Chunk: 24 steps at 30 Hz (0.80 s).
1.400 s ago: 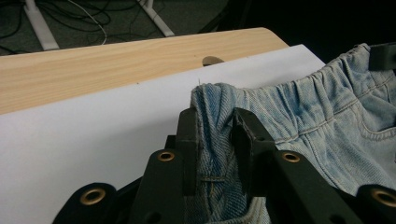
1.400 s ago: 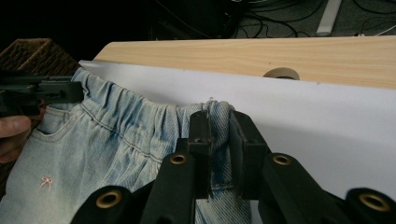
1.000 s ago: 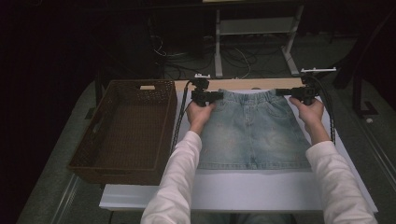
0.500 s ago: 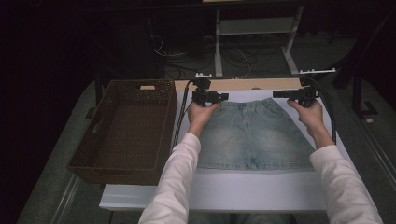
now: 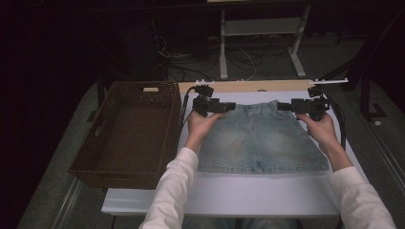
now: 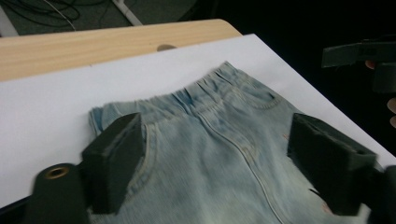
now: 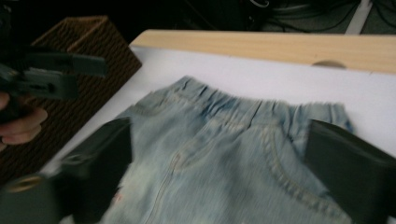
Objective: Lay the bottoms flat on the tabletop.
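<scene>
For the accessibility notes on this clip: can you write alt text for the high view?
A pale denim skirt lies flat on a white table, waistband away from the person, whose hands hold the left gripper and right gripper just above its two waistband corners, jaws open and holding nothing. An empty brown wicker basket stands at the table's left side.

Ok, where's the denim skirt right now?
In the high view the denim skirt lies flat on the white board, right of the wicker basket, its waistband toward the far wooden edge.
</scene>
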Each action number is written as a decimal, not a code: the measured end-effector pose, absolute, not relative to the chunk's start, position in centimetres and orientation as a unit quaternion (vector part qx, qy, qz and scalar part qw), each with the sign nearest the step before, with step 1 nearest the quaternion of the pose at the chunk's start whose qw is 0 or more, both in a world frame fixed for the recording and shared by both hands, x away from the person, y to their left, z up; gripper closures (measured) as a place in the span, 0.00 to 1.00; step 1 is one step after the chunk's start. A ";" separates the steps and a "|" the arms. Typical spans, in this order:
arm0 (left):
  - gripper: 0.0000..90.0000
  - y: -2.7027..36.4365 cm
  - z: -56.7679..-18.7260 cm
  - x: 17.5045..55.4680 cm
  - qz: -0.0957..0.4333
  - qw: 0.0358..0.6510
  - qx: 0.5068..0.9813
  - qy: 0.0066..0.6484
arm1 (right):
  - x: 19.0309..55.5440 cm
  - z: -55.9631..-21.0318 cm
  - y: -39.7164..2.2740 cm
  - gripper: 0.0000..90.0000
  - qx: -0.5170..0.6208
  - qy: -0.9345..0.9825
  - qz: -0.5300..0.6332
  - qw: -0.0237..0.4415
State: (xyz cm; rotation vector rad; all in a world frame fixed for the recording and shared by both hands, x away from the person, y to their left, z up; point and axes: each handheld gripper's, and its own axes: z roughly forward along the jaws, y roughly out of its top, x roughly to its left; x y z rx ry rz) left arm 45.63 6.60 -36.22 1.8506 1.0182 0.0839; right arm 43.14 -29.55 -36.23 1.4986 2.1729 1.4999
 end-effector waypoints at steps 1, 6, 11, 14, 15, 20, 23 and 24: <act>0.16 6.6 -36.2 45.4 0.032 0.490 0.764 0.418 | 42.7 -36.3 -29.4 0.02 0.494 0.717 0.489 0.053; 0.00 6.6 -36.1 44.3 0.029 0.475 0.779 0.408 | 41.3 -36.6 -29.2 0.00 0.487 0.722 0.489 0.052; 0.00 7.0 -36.2 43.0 0.022 0.471 0.785 0.402 | 39.9 -36.6 -28.7 0.00 0.472 0.734 0.486 0.050; 0.00 7.5 -36.4 42.2 0.019 0.472 0.782 0.406 | 39.1 -36.7 -28.2 0.00 0.460 0.740 0.490 0.042; 0.00 7.6 -36.4 41.9 0.016 0.471 0.783 0.405 | 38.9 -36.7 -28.1 0.00 0.456 0.743 0.488 0.041; 0.00 8.5 -37.1 40.5 0.008 0.476 0.778 0.410 | 37.8 -37.2 -27.3 0.00 0.446 0.758 0.475 0.035; 0.00 9.0 -37.6 39.6 0.002 0.480 0.775 0.411 | 37.1 -37.6 -27.1 0.00 0.443 0.762 0.471 0.029; 0.00 9.2 -37.7 39.3 0.003 0.477 0.776 0.413 | 37.0 -37.8 -27.1 0.00 0.442 0.763 0.471 0.028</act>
